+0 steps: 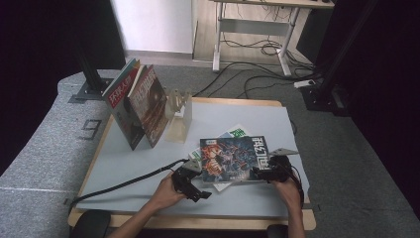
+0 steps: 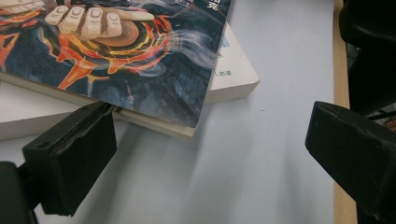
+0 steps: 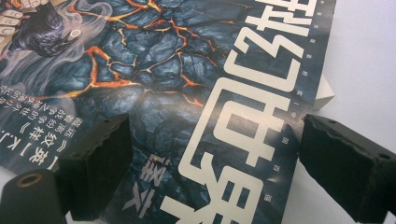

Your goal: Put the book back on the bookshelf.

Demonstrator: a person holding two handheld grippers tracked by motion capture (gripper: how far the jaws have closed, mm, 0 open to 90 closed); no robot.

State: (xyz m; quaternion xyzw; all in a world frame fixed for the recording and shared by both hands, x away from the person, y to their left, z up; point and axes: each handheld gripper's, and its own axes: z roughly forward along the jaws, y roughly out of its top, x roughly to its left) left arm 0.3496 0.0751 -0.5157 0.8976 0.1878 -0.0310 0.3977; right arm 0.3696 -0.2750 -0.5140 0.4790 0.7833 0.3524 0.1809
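Our left gripper (image 1: pixel 194 184) sits at the near left corner of the dark book (image 1: pixel 233 158), jaws spread wide. In the left gripper view one jaw lies against the book's lower edge, the other stands well off over bare table (image 2: pixel 261 154); nothing is clamped between them. Our right gripper (image 1: pixel 261 173) is at the book's right edge, jaws also apart. In the right gripper view they straddle the cover (image 3: pixel 187 107), one jaw over the printed face, the other just past the edge by the large white lettering; whether the pads touch the cover we cannot tell.

The dark book lies flat near the front middle of the table, on top of a white book (image 1: pixel 236 133) whose green-marked corner pokes out behind it. In the left gripper view the white book's (image 2: pixel 233 77) page block shows beneath the dark cover.

At the far left, two books (image 1: pixel 136 104) stand leaning beside a clear stand (image 1: pixel 179 116).
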